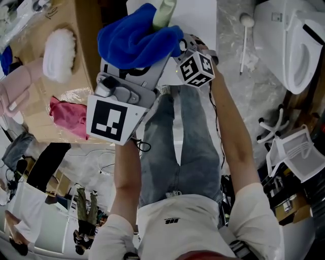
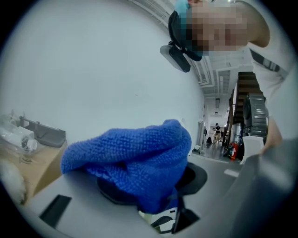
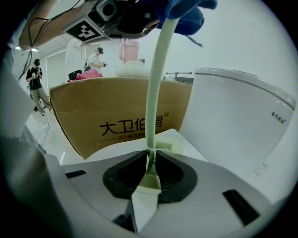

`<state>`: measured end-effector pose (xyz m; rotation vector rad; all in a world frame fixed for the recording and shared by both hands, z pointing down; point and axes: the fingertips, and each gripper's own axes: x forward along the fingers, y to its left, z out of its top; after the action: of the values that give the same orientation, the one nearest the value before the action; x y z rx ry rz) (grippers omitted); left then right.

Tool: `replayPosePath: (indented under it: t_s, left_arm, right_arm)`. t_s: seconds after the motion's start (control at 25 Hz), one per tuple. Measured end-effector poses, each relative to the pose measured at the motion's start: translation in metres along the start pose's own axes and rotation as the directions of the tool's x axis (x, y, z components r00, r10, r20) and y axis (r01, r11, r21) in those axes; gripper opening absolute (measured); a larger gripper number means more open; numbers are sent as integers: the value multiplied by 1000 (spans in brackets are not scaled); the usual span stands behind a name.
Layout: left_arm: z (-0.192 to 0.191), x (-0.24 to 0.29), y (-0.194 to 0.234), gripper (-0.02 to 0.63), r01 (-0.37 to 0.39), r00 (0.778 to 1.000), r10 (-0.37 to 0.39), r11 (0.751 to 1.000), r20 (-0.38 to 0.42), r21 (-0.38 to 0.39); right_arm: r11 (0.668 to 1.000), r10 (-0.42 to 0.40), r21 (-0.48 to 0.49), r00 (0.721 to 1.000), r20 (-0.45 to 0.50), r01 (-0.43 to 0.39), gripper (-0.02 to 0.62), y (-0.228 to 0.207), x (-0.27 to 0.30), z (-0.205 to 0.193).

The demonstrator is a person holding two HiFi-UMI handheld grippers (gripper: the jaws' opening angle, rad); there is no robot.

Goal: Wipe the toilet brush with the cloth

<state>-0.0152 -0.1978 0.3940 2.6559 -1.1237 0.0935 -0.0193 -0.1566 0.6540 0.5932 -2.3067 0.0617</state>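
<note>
A blue cloth [image 1: 137, 38] lies bunched over the jaws of my left gripper [image 2: 153, 186] and hides most of them. The black pads [image 2: 198, 179] show wide apart under it, so the gripper is open with the cloth loose between them. The pale green toilet brush handle [image 3: 156, 83] rises from my right gripper [image 3: 150, 160], which is shut on its lower end. The handle's top runs up into the cloth [image 3: 184, 14]. In the head view the handle tip [image 1: 163, 12] pokes out above the cloth. The brush head is hidden.
A white toilet [image 1: 294, 45] stands at the right, with a white-handled tool [image 1: 245, 40] on the floor beside it. A cardboard box [image 3: 121, 116] at the left carries a fluffy white item [image 1: 58, 53] and a pink cloth [image 1: 68, 117]. A white plastic basket [image 1: 299, 152] lies at the right.
</note>
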Motion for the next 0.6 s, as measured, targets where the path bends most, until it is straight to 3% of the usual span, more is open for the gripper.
replayPosePath:
  t_s: [0.24, 0.6]
  left_arm:
    - [7, -17, -1, 187, -13, 1000, 13, 1000, 12, 18]
    - [21, -44, -4, 184, -45, 998, 45, 999, 46, 6]
  right_arm:
    - [997, 9, 72, 1000, 4, -10, 63, 1, -11, 7]
    - [981, -71, 190, 991, 111, 49, 61, 2, -73, 44]
